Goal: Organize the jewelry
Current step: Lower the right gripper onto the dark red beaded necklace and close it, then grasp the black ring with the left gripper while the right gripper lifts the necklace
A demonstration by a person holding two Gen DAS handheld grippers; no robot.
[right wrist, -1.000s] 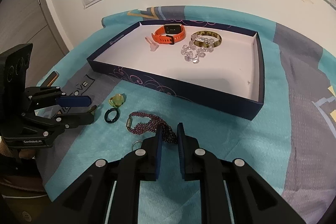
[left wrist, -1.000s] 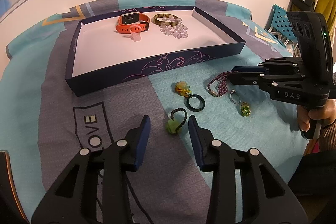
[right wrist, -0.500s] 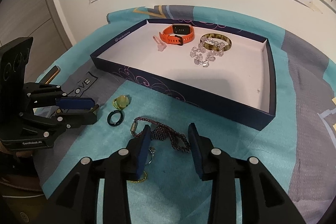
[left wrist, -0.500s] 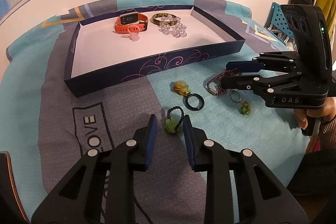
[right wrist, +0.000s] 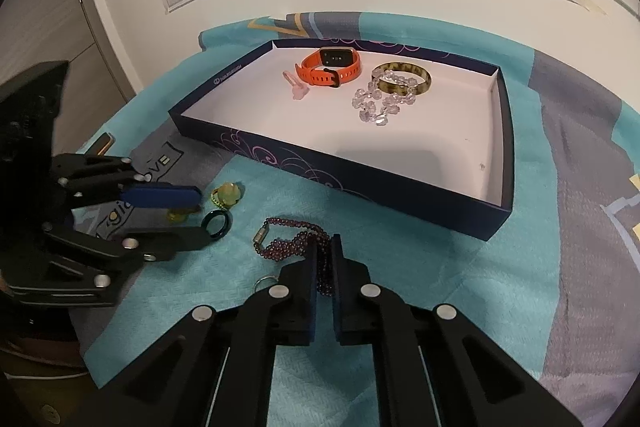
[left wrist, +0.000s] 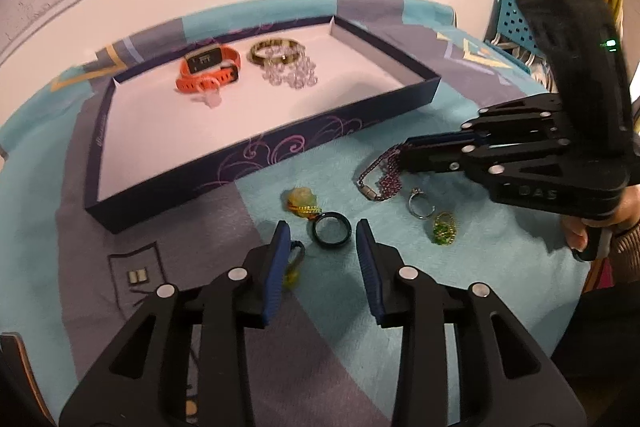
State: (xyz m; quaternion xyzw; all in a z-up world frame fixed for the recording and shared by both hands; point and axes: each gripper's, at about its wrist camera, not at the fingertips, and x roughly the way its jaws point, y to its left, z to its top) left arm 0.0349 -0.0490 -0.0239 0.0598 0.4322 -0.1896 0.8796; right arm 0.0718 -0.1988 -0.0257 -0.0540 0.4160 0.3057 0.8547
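A dark ring [left wrist: 332,229] lies on the teal cloth, just ahead of and between the fingertips of my left gripper [left wrist: 322,247]. Its jaws are opening and the pads do not touch the ring. A green charm on a dark bead loop [left wrist: 294,263] peeks out beside the left finger. My right gripper [right wrist: 324,247] is shut on the purple bead bracelet [right wrist: 288,239], whose clasp end trails on the cloth. The navy tray [right wrist: 360,187] holds an orange watch [right wrist: 332,67], a brown bangle [right wrist: 400,79] and a clear bead bracelet [right wrist: 376,107].
A yellow-green charm [left wrist: 302,201], a silver ring [left wrist: 420,203] and a small green piece [left wrist: 442,227] lie loose on the cloth near the tray's front wall. A small pink piece [right wrist: 296,89] rests in the tray. The wall with a map stands behind.
My left gripper shifted right from the green charm to the dark ring and widened. The right gripper opened over the purple bracelet, then closed on it.
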